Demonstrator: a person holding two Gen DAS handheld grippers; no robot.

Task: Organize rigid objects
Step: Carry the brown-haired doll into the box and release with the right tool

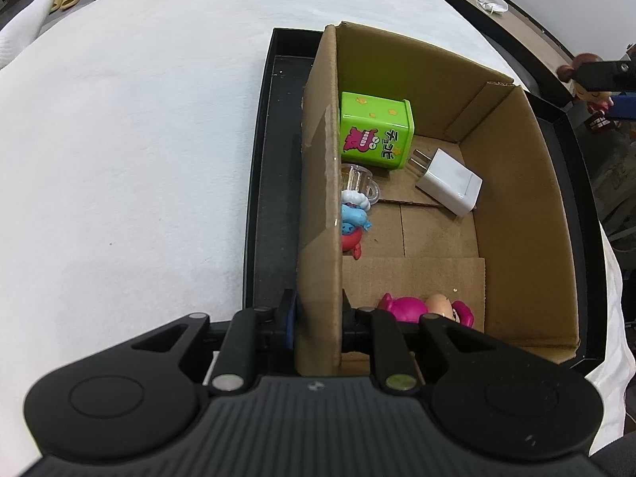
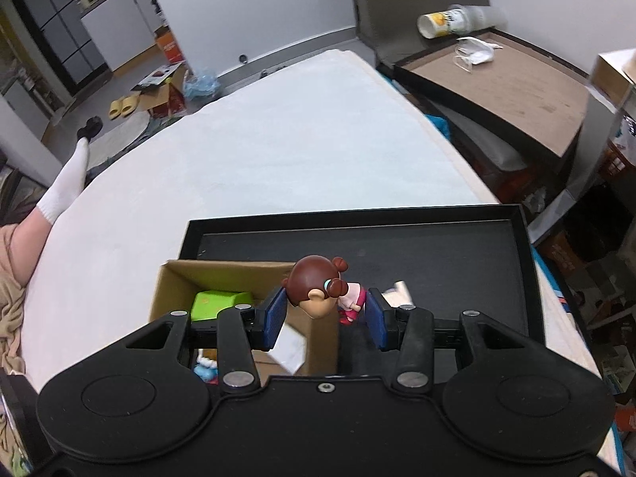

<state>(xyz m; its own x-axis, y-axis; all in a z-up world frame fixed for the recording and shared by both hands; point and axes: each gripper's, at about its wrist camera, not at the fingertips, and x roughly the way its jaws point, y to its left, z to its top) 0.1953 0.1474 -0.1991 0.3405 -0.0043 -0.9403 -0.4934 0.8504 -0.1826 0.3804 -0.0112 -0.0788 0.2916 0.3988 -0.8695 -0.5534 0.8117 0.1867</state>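
Our left gripper (image 1: 318, 318) pinches the near wall of the cardboard box (image 1: 516, 214), one finger inside and one outside. The box is brown, rough and square-cornered, and it sits in a flat black tray (image 1: 274, 119) on a soft white cloth (image 1: 139, 139).

Inside lie a shiny green box (image 1: 375, 135), a smooth white plug block (image 1: 449, 187), a clear little cup (image 1: 357, 183), a blue and red toy (image 1: 353, 226) half hidden by the wall, and a pink toy (image 1: 405, 308) partly behind our finger.

Our right gripper (image 2: 328, 314) is spread wide around a hard brown-haired doll (image 2: 314, 290). We cannot tell if the pads touch it or what it rests on.
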